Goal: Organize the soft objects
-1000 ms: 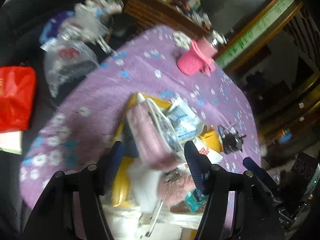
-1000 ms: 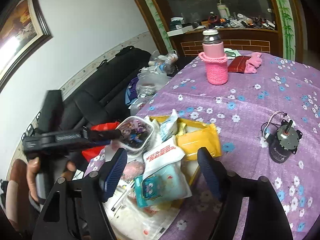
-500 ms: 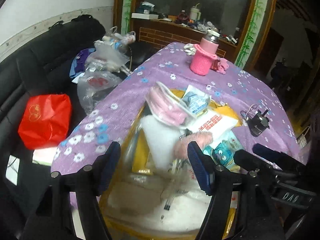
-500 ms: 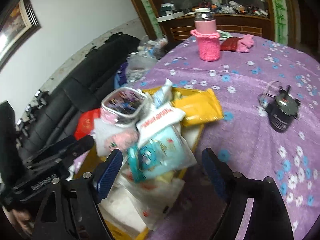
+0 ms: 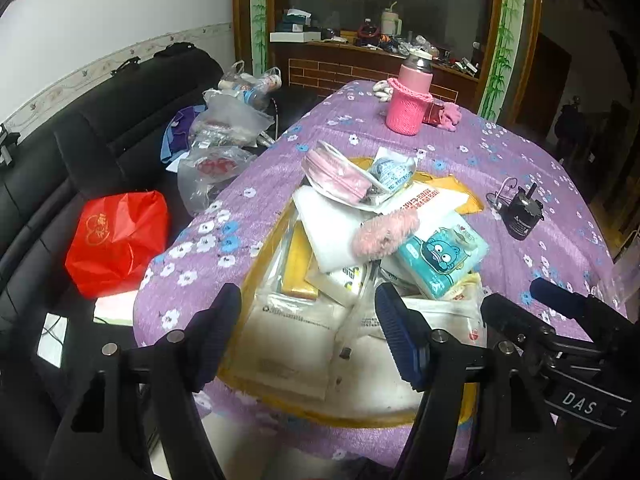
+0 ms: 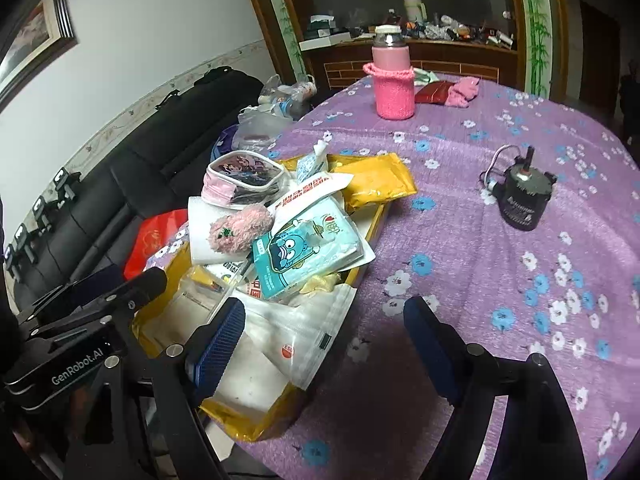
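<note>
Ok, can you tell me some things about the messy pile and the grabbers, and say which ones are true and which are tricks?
1. The left gripper is squeezing the fluffy pink thing. False: it is open and holds nothing; the fluffy thing lies on the pile.
2. The pink bottle stands upright on the purple tablecloth. True.
3. The blue cartoon pack lies beside the fluffy pink thing. True.
4. The small black motor sits inside the yellow tray. False: it stands apart on the tablecloth.
5. The right gripper is open. True.
</note>
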